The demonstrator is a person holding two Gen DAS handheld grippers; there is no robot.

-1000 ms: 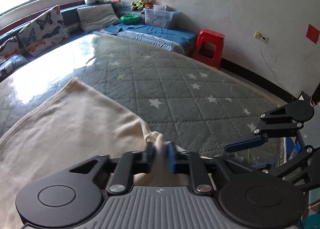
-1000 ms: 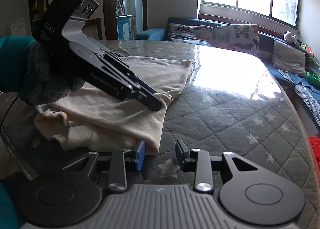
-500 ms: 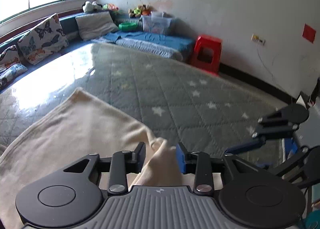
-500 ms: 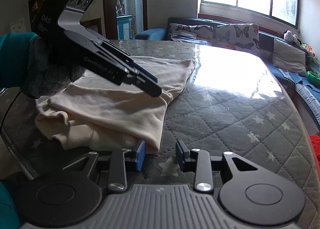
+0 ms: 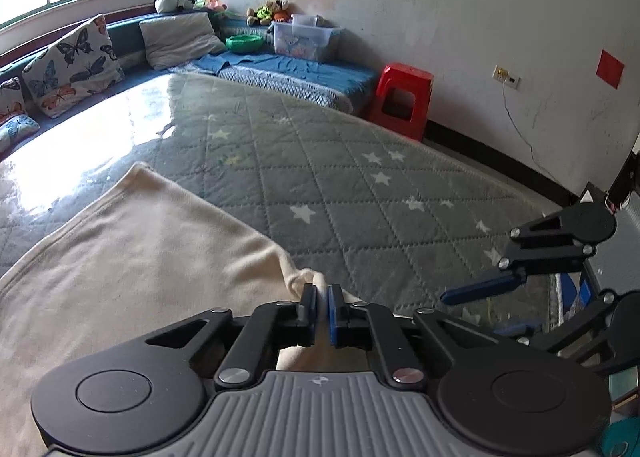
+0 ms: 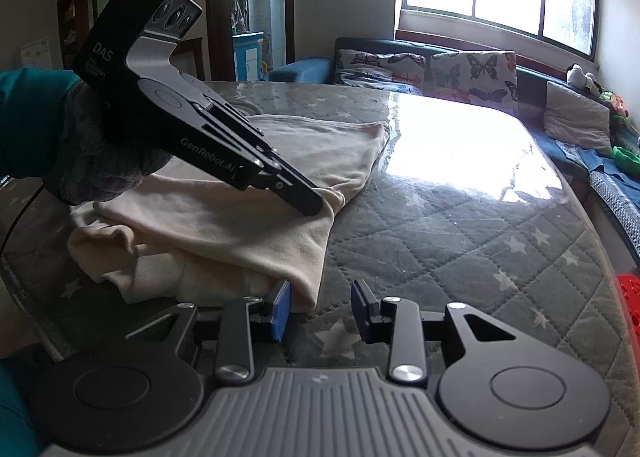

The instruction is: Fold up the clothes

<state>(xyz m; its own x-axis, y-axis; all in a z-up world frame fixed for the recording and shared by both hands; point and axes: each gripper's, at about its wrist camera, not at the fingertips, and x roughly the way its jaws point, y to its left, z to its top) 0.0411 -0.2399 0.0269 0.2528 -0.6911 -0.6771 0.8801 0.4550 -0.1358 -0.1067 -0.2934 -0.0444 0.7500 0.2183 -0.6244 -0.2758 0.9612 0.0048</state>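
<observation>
**Two grippers, one cream garment, one corner pinched**

One fold of the cream garment [image 5: 132,269] sits between the fingertips of the left gripper [image 5: 319,307] in the left wrist view. The jaws are pressed nearly together with a ridge of cloth bunched up between them, which I judge to be a grip on the folded edge, ready to lift or drag it. The garment spreads from the fingertips out toward 9 and 10 o'clock over the quilted star mattress [image 5: 360,185]. At 3 o'clock the right gripper [image 5: 480,289] hangs side-on just above the mattress; from here I cannot tell how its jaws stand. The near part of the cloth is hidden under the gripper body, so how much fabric is caught cannot be seen.

In the right wrist view the right gripper [image 6: 320,307] is spread, its jaws wide apart and holding nothing. Its left fingertip lies just beside the garment's lower corner [image 6: 308,289], probably lined up to take that corner. The garment [image 6: 224,225] lies in layers at 10 o'clock. The left gripper [image 6: 310,209], held in a gloved hand [image 6: 92,161], slants down onto the top layer at the edge. Its fingertips are dark and seen edge-on, so the pinch itself is hard to make out here.
</observation>
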